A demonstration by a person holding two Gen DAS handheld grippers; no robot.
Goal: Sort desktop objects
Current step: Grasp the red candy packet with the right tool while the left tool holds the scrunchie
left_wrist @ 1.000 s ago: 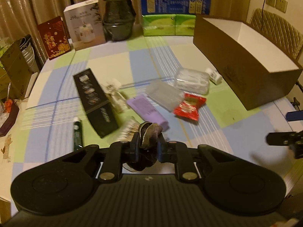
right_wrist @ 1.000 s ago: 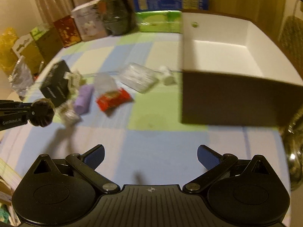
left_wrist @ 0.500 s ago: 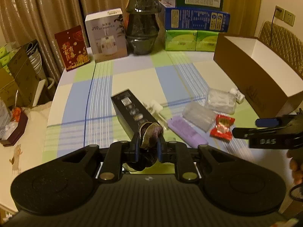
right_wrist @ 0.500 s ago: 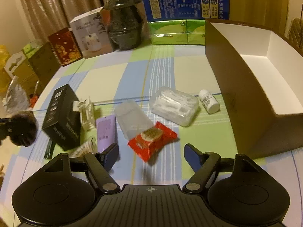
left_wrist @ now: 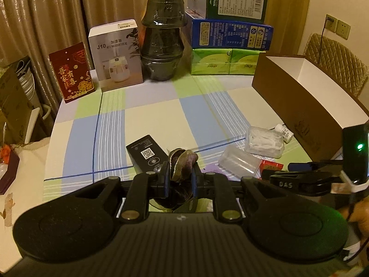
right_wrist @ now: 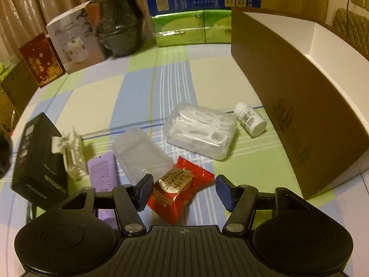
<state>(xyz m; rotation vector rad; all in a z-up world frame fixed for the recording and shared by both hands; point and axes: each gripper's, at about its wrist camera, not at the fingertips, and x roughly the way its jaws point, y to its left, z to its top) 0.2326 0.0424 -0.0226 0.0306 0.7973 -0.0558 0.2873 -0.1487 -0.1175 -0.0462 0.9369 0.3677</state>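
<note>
Red snack packet [right_wrist: 178, 190] lies flat on the bench [right_wrist: 103, 106], directly between your right gripper [right_wrist: 182, 190] fingers, which stand apart on either side of it. A second ago that gripper faced bare cloth well short of the clutter; you have since brought it in over the packet. Judgement: pre-grasp, closure not yet made. Clear plastic case [right_wrist: 140, 153] touches the packet's far-left corner and sits just beside the left finger; watch that it isn't pinched too. Cotton-swab box [right_wrist: 201, 130] and white bottle [right_wrist: 250, 118] lie beyond. Brown box [right_wrist: 299, 115], open-topped, stands to the right, the likely drop point. Your left gripper [left_wrist: 180, 181] stays clamped on a dark crumpled wrapper [left_wrist: 182, 164], held above the bench.
</note>
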